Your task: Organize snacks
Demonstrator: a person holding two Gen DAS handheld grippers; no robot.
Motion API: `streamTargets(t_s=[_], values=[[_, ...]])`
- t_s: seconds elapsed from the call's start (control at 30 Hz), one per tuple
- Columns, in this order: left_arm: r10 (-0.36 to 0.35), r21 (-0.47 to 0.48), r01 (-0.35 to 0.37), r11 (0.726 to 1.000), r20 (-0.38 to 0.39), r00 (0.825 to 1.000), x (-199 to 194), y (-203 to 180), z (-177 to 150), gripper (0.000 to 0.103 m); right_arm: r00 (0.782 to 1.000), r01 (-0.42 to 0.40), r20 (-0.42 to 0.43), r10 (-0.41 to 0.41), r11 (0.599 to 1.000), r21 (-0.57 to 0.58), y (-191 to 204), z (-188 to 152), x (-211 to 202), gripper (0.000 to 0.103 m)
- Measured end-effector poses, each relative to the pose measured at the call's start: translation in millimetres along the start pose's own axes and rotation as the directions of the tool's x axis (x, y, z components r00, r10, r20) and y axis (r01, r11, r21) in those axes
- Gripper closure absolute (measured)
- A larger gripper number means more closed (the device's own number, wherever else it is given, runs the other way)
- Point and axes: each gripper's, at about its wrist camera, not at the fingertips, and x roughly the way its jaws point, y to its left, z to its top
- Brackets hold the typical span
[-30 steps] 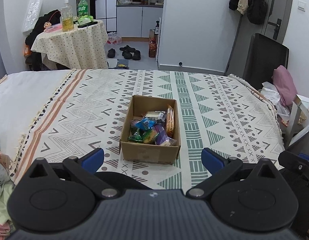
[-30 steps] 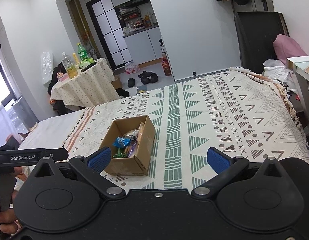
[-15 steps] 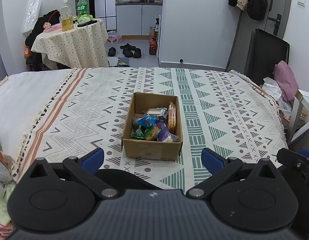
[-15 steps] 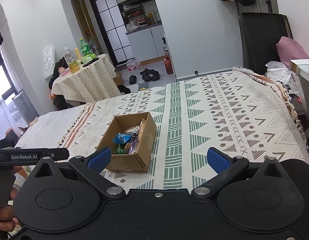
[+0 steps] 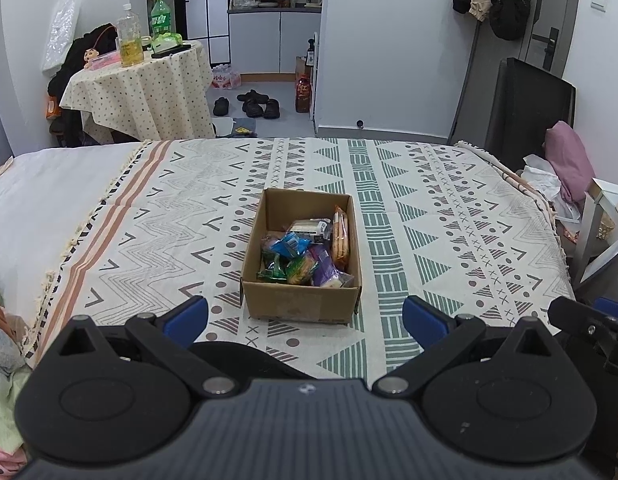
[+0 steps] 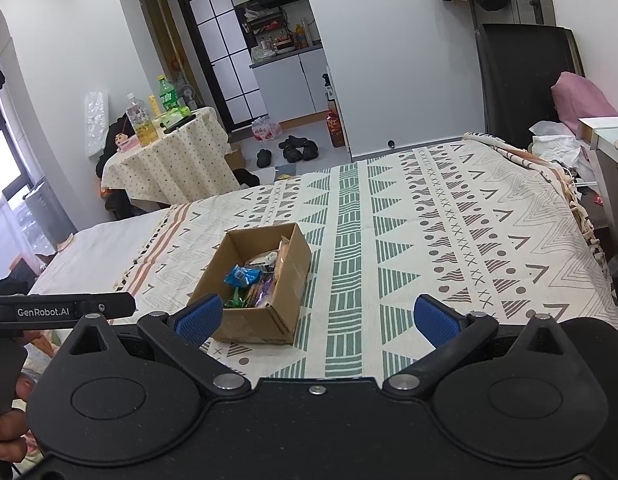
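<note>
Left gripper [image 5: 305, 316]: jaws spread wide, nothing between the blue pads, hanging short of the near wall of the cardboard box [image 5: 301, 302]. Lined up dead ahead at 12 o'clock, presumably to reach straight in or straight back out.

Right gripper [image 6: 316, 318]: also wide apart and empty, offset so the box sits at 11 o'clock behind its left pad. Probably staying clear of the left tool.

Snacks [image 5: 305, 250] all inside the box, none visible on the patterned bedspread [image 5: 449, 232]. Loosely piled: blue packet on top, green and purple below, white pack at the far end, a sleeve of crackers [image 5: 341, 236] upright against the 3 o'clock wall, likely leaning there because it fits no other way. Fits either a finished gather or a pile waiting to be sorted out; cannot tell which.

Box central on the bed, within reach of both tools.

Readable text: "GenRobot.AI" on the left tool's arm [image 6: 61, 310], seen from the right wrist. Packet print too small to read. Green bottle [image 5: 160, 16] label on the far table at 10 o'clock illegible.
</note>
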Motion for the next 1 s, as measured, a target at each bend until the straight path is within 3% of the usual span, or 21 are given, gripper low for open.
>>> streamTargets(t_s=[1.0], values=[[-0.006, -0.021, 0.006, 1.000, -0.002, 1.000, -0.1, 4.5, -2.0, 0.000, 1.000, 0.012, -0.005, -0.012, 1.000, -0.016, 4.5, -0.8, 0.2, 0.000]])
